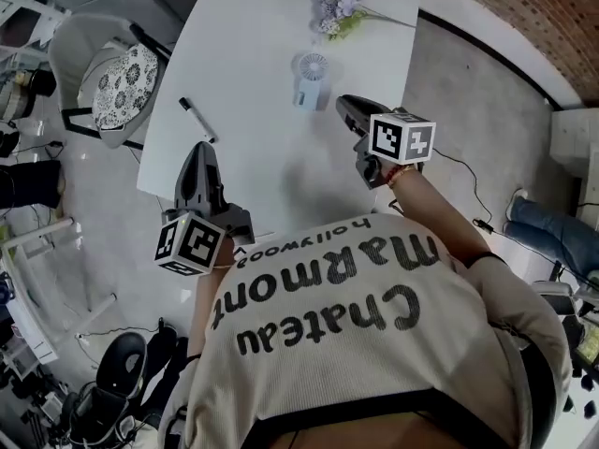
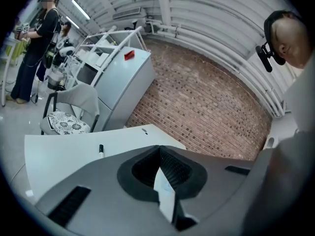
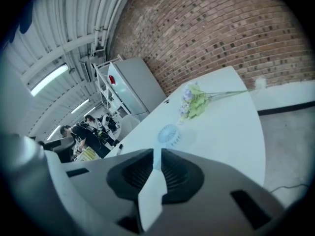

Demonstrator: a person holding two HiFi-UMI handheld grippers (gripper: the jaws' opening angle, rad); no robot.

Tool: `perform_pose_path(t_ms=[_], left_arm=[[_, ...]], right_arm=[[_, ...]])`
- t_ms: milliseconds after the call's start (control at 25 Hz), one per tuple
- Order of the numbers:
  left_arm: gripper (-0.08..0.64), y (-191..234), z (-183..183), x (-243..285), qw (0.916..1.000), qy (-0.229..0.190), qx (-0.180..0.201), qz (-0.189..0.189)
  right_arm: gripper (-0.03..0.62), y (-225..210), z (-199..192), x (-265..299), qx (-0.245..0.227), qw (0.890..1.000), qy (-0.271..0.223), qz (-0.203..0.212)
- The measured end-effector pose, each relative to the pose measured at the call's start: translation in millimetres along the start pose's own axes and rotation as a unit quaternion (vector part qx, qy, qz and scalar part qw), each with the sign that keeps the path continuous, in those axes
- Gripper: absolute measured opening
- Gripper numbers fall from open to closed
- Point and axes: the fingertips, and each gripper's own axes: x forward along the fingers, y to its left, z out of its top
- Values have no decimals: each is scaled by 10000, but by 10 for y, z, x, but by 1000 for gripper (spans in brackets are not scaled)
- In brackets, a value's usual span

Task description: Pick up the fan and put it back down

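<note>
Fan of pale blue plastic, small and round-headed [image 1: 310, 79], is standing upright on the smooth white surface [image 1: 253, 54], between a lilac flower sprig [image 1: 337, 7] and my right hand-held gripper [image 1: 343, 103], whose jaws are sitting slightly parted, empty. I am seeing the left hand-held gripper [image 1: 199, 148] closed, near a slim black marker pen [image 1: 198, 120].

Matt white table [image 1: 262, 26]; fan [image 1: 310, 80] looks like pale plastic; rough brick wall [image 3: 221, 28].
</note>
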Motion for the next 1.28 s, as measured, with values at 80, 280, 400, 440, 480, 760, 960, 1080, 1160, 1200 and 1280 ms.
perform_pose_path(t_ms=[80,280,400,440,480,760,960,1080,1160,1200,1280], left_arm=[[0,91,9,131,9998,139,-5,-127],[0,289,31,425,9985,401,68,-357],[0,396,21,583,9973,572,192,-417],[0,431,22,629,9969,616,212,-436],[0,464,24,673,9966,653,217,-462],[0,693,-23,938,9946,841,169,-587],[0,817,-22,1069,9947,819,164,-597],[0,892,-15,1130,9949,787,296,-549],[0,872,-65,1167,9941,830,383,-592],[0,846,-104,1182,9935,866,375,-639],[0,799,-180,1199,9925,940,297,-722]], right_arm=[[64,-39,-93,64,137,9997,94,-188],[121,-15,-216,303,379,9980,251,-442],[159,33,-267,424,469,9967,345,-561],[173,50,-284,461,477,9963,386,-599],[179,67,-296,500,488,9959,422,-634],[269,86,-351,739,529,9921,550,-997],[324,-7,-383,760,515,9863,624,-1437],[333,-29,-372,812,428,9841,633,-1606],[337,-18,-361,858,294,9839,653,-1639],[339,-8,-362,881,233,9838,674,-1642],[341,16,-371,922,133,9837,719,-1642]])
